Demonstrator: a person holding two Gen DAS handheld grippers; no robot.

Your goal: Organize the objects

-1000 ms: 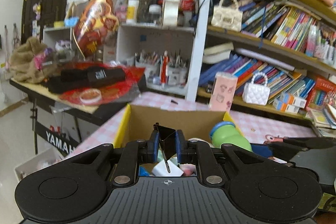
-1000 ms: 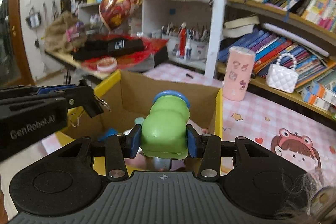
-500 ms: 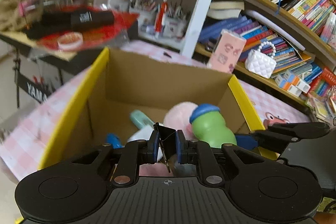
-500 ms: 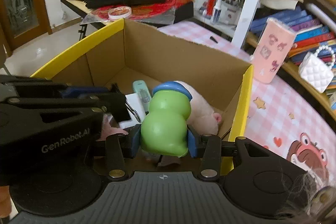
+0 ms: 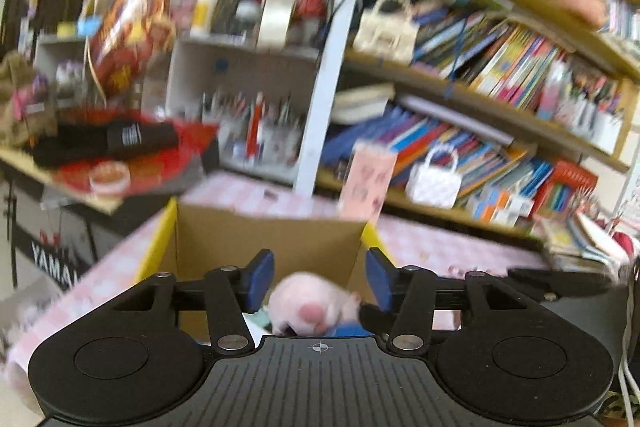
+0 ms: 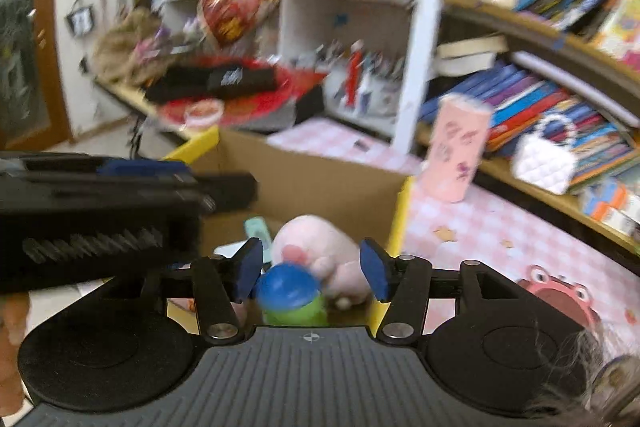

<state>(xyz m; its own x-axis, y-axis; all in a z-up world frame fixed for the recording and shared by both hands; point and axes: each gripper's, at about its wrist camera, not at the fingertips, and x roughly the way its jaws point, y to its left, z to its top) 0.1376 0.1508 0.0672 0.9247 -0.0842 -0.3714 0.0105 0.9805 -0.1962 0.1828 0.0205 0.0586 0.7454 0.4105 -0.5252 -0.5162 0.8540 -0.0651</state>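
Note:
An open cardboard box with yellow flaps [image 5: 224, 239] [image 6: 320, 183] stands on the pink checked table. Inside lie a pink plush toy [image 5: 308, 307] [image 6: 320, 247], a green bottle with a blue cap [image 6: 290, 295] and a pale teal object [image 6: 258, 229]. My left gripper [image 5: 318, 281] is open and empty above the box's near side. My right gripper [image 6: 310, 269] is open and empty, just above the green bottle, which lies in the box. The left gripper also shows at the left in the right wrist view [image 6: 120, 195]. Both views are blurred.
A pink patterned tumbler [image 6: 458, 147] [image 5: 368, 183] stands on the table behind the box. Bookshelves [image 5: 500, 99] with white handbags [image 6: 544, 159] run along the right. A cluttered side table with a red mat [image 5: 132, 155] is at the left.
Both grippers opened. The left one let go of the black binder clip and the right one let go of the green bottle, which now lies in the box. Both grippers lifted back.

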